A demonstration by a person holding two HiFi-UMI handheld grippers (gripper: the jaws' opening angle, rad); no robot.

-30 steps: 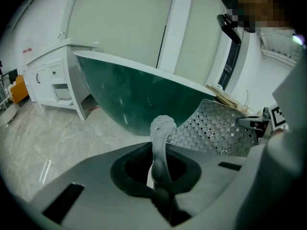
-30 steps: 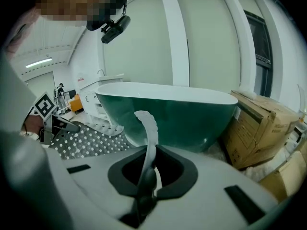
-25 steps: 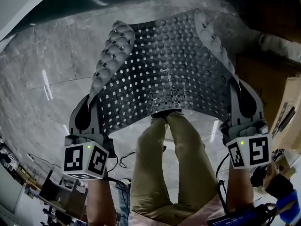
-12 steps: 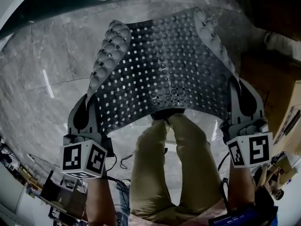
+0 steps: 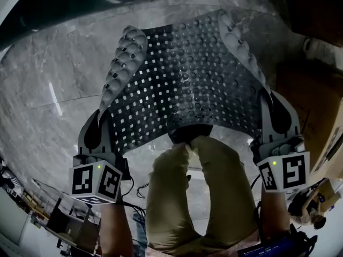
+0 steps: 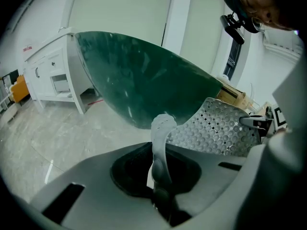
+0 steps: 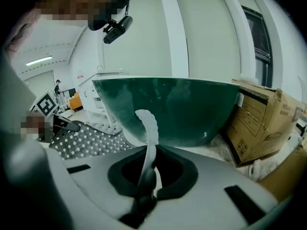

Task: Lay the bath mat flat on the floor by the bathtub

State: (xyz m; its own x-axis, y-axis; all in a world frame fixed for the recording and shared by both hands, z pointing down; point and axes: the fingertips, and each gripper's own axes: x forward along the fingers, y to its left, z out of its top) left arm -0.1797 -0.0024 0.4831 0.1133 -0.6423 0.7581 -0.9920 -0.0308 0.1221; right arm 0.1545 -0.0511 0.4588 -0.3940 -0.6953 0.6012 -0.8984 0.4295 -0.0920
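Above floor [image 5: 43, 122] by bathtub [image 6: 144, 80]: bath mat [image 5: 187, 84] aloft, left tool [image 5: 105, 116] and right tool [image 5: 267, 101] clamping its edges; next, lower flat.

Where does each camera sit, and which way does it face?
Head view: on the person's head, facing steeply down at the grey perforated rubber bath mat over the marble floor; left gripper, right gripper, beige trouser legs show.
Left gripper view: on the left gripper, facing along its jaws, shut on the mat's edge, toward the dark green bathtub.
Right gripper view: likewise on the right gripper; brown cardboard box at right.
Both gripper views share bathtub and mat.
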